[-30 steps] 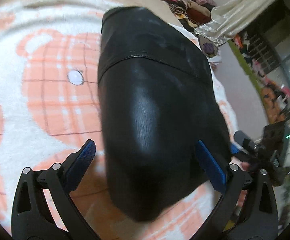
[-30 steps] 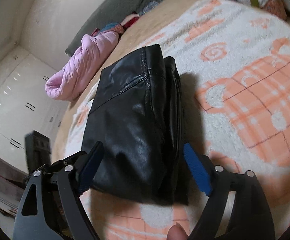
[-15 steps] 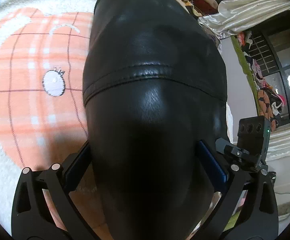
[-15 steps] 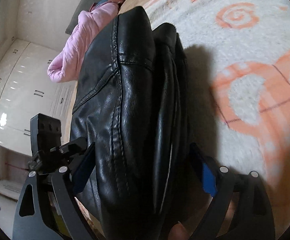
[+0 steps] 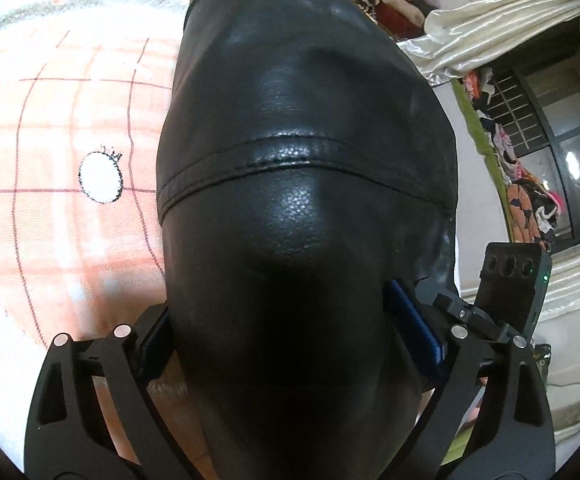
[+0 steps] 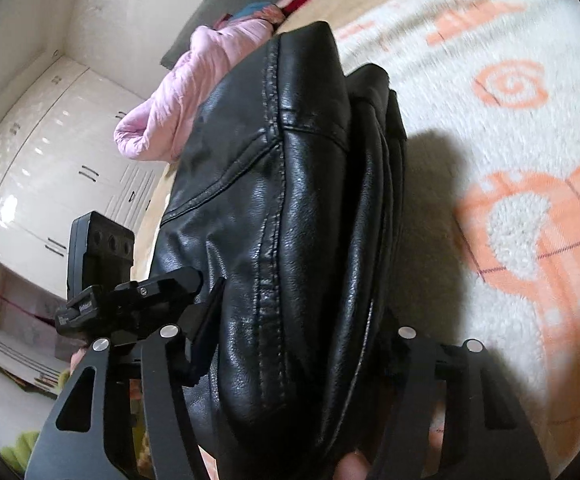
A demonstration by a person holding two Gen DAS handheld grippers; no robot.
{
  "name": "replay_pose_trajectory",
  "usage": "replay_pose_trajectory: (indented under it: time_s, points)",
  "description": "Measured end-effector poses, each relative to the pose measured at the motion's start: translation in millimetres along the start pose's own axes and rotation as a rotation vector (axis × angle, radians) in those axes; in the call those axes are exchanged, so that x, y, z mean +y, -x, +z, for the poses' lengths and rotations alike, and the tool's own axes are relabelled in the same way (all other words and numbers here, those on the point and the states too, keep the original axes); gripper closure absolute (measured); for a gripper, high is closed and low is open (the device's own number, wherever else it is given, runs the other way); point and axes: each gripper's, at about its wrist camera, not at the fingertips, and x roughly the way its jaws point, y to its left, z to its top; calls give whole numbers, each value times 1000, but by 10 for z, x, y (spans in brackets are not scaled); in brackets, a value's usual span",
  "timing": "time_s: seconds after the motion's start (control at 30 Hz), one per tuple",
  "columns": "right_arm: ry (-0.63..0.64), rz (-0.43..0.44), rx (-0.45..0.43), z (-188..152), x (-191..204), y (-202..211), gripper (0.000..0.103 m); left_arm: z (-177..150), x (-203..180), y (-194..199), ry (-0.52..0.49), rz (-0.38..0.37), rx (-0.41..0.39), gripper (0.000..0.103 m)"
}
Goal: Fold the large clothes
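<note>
Between claw fingers (image 5: 413,328): jacket (image 5: 301,200), pads half-hidden.

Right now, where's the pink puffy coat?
In the right wrist view, the pink coat lies upper left, behind the black leather jacket, near the white wardrobe.

Your left wrist view looks forward, pressed close over the folded black leather jacket (image 5: 301,200) toward the window, while your right wrist view faces along its edge toward the wardrobe, both sharing jacket and orange-patterned blanket (image 6: 529,240).
</note>
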Motion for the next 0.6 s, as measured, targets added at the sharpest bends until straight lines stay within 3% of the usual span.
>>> replay_pose_trajectory:
  time_s: [0.3, 0.6]
  points:
    - [98, -13, -57, -21, 269, -32, 48, 13, 85, 194, 5, 3, -41, 16]
    - [138, -11, -70, 3, 260, -291, 49, 126, 320, 258, 44, 48, -62, 16]
